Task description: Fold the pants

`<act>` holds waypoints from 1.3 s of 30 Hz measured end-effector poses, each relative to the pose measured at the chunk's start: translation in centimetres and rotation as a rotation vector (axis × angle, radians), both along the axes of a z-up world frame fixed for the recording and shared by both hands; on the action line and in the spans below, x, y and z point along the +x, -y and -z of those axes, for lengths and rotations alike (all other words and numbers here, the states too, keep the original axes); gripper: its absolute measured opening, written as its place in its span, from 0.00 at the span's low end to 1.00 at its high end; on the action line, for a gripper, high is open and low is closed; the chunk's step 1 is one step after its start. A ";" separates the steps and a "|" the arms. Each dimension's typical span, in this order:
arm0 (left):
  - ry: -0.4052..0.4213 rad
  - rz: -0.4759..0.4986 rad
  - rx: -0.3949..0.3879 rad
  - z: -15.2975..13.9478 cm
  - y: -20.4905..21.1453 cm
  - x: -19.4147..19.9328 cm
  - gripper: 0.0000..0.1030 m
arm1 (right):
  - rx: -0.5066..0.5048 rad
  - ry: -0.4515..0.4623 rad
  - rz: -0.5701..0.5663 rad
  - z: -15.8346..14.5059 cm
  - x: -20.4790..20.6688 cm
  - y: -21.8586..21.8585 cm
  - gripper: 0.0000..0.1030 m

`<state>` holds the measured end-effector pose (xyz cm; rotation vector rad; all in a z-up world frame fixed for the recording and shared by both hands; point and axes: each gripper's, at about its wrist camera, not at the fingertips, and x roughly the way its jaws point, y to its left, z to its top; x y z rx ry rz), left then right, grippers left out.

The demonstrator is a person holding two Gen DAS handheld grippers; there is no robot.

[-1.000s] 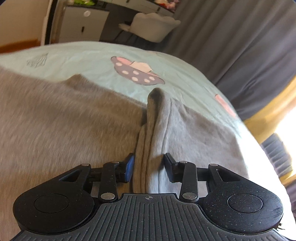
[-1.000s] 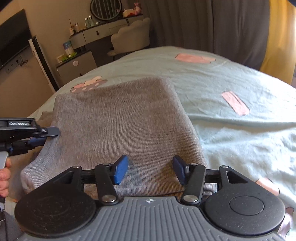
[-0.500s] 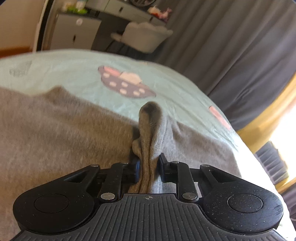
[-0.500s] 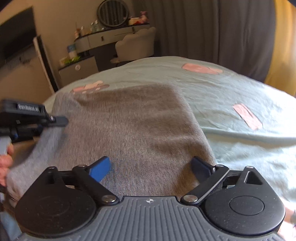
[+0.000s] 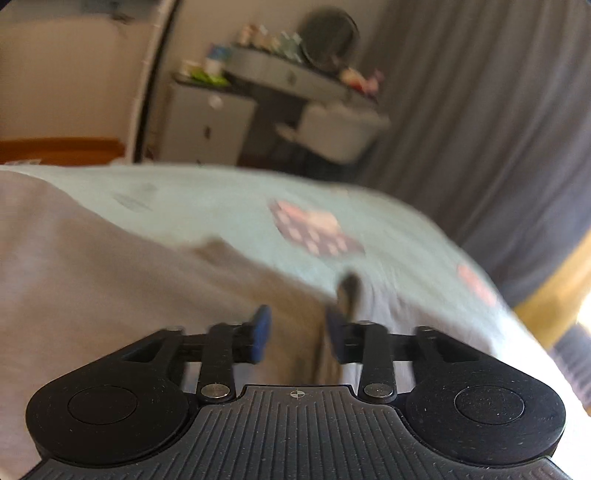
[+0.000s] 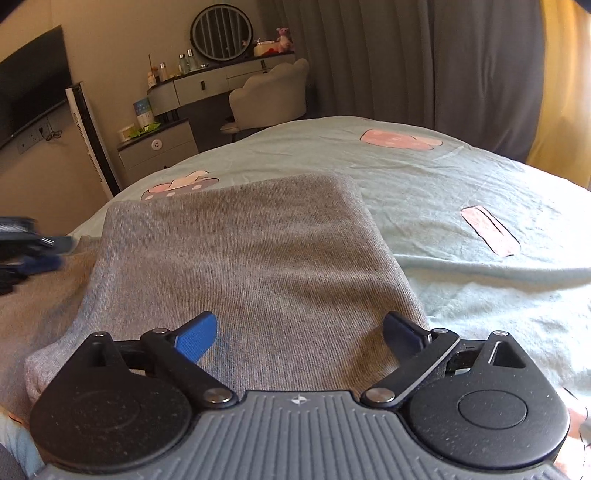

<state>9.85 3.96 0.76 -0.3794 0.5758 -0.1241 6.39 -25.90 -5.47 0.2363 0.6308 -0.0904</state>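
Observation:
The grey pants (image 6: 240,251) lie folded into a rough rectangle on the mint bed sheet (image 6: 461,177). My right gripper (image 6: 299,332) hovers over their near edge, jaws wide open, nothing between the pads. In the blurred left wrist view my left gripper (image 5: 297,332) is above the pants (image 5: 110,295) with its jaws opening; the pads are apart and press on nothing. A small raised ridge of fabric (image 5: 349,291) stands just beyond the right pad. The left gripper (image 6: 33,251) also shows blurred at the left edge of the right wrist view.
The sheet carries pink and dark printed shapes (image 6: 399,139). Beyond the bed stand a dressing table with a round mirror (image 6: 221,33), a pale chair (image 6: 273,96) and a white drawer unit (image 6: 159,147). Grey curtains (image 6: 424,55) hang behind.
The left gripper pinched a ridge of pants fabric half a second ago; now its jaws are apart, the ridge is free and the gripper has lifted. The right jaws spread wide earlier and have stayed so.

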 end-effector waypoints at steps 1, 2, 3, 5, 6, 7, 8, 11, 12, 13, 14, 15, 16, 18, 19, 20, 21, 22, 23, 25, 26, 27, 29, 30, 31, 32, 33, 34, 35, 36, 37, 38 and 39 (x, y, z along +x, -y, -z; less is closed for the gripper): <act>0.016 -0.032 -0.044 -0.8 -1.8 -0.7 0.67 | 0.003 -0.001 0.002 0.0 -0.1 0.1 0.94; 0.028 -0.057 -0.073 -1.3 -3.4 -1.3 0.70 | 0.006 -0.001 0.004 -0.1 -0.2 0.1 0.94; 0.044 -0.083 -0.098 -1.8 -5.4 -2.2 0.71 | 0.009 -0.003 0.006 -0.1 -0.3 0.1 0.94; 0.050 -0.146 -0.114 -2.3 -9.2 -3.8 0.75 | 0.019 -0.002 0.013 -0.2 -0.5 0.3 0.94; 0.040 -0.189 -0.111 -2.2 -11.2 -4.7 0.77 | 0.026 -0.001 0.017 -0.3 -0.6 0.4 0.94; 0.032 -0.237 -0.107 -2.0 -13.3 -5.5 0.78 | 0.032 0.000 0.020 -0.3 -0.5 0.7 0.94; 0.019 -0.294 -0.105 -1.5 -15.6 -6.4 0.78 | 0.036 0.002 0.023 -0.4 -0.7 0.6 0.94; -0.063 -0.467 -0.157 0.5 -21.8 -8.3 0.77 | 0.039 0.011 0.028 -0.6 -1.0 0.5 0.94; -0.081 -0.502 -0.202 1.2 -23.7 -9.0 0.77 | 0.036 0.012 0.031 -0.7 -1.0 0.4 0.94; -0.096 -0.530 -0.255 2.0 -25.6 -9.4 0.77 | 0.034 0.012 0.032 -0.7 -1.1 0.3 0.94; -0.108 -0.546 -0.301 2.8 -26.9 -9.7 0.77 | 0.035 0.010 0.033 -0.8 -1.1 0.3 0.94; -0.114 -0.557 -0.348 3.6 -28.2 -9.8 0.77 | 0.039 0.008 0.034 -0.8 -1.2 0.2 0.94; -0.114 -0.561 -0.386 4.2 -29.0 -9.8 0.77 | 0.043 0.007 0.034 -0.8 -1.3 0.2 0.94; -0.113 -0.535 -0.474 5.5 -30.8 -9.1 0.74 | 0.046 0.004 0.035 -0.9 -1.3 0.3 0.94; -0.107 -0.515 -0.516 6.3 -31.3 -8.7 0.72 | 0.045 0.002 0.037 -0.9 -1.3 0.4 0.94; -0.109 -0.504 -0.549 7.0 -32.0 -8.0 0.71 | 0.044 0.001 0.038 -0.9 -1.3 0.4 0.94; -0.120 -0.504 -0.565 7.5 -32.4 -7.5 0.70 | 0.043 0.000 0.039 -0.9 -1.3 0.4 0.94; -0.121 -0.499 -0.570 7.9 -32.7 -7.1 0.70 | 0.040 -0.003 0.040 -0.9 -1.3 0.3 0.94; -0.111 -0.495 -0.574 8.2 -32.9 -6.6 0.70 | 0.038 -0.006 0.041 -0.9 -1.3 0.3 0.94; -0.092 -0.483 -0.594 8.6 -33.6 -5.7 0.71 | 0.041 -0.007 0.043 -0.9 -1.3 0.3 0.94; -0.086 -0.477 -0.605 8.9 -33.8 -5.2 0.71 | 0.041 -0.010 0.043 -0.8 -1.2 0.3 0.94; -0.078 -0.475 -0.615 9.2 -33.6 -5.1 0.69 | 0.040 -0.014 0.043 -0.8 -1.1 0.3 0.94; -0.065 -0.471 -0.628 9.7 -33.4 -5.0 0.63 | 0.028 -0.023 0.040 -0.6 -0.9 0.0 0.94; -0.068 -0.471 -0.625 9.8 -33.4 -4.9 0.53 | 0.020 -0.028 0.035 -0.6 -0.7 -0.1 0.94; -0.072 -0.467 -0.617 9.7 -33.3 -5.2 0.48 | 0.012 -0.029 0.032 -0.5 -0.7 -0.3 0.94; -0.073 -0.467 -0.604 9.5 -33.1 -5.2 0.45 | 0.004 -0.029 0.028 -0.6 -0.6 -0.5 0.94; -0.075 -0.462 -0.585 9.2 -32.9 -5.3 0.40 | 0.002 -0.028 0.023 -0.6 -0.5 -0.7 0.94; -0.078 -0.456 -0.548 8.6 -32.6 -5.5 0.35 | 0.005 -0.025 0.020 -0.6 -0.6 -0.7 0.94; -0.078 -0.447 -0.497 7.8 -32.2 -5.5 0.33 | 0.017 -0.018 0.019 -0.7 -0.7 -0.7 0.94; -0.073 -0.438 -0.454 6.9 -31.7 -5.5 0.31 | 0.033 -0.011 0.020 -0.8 -0.8 -0.5 0.94; -0.061 -0.423 -0.415 5.7 -31.1 -5.6 0.29 | 0.046 -0.004 0.022 -0.8 -0.9 -0.4 0.94; -0.040 -0.406 -0.378 4.4 -30.4 -5.6 0.28 | 0.055 0.002 0.024 -0.9 -1.0 -0.3 0.94; -0.023 -0.391 -0.350 3.3 -29.7 -5.6 0.27 | 0.061 0.007 0.026 -0.9 -1.1 -0.1 0.94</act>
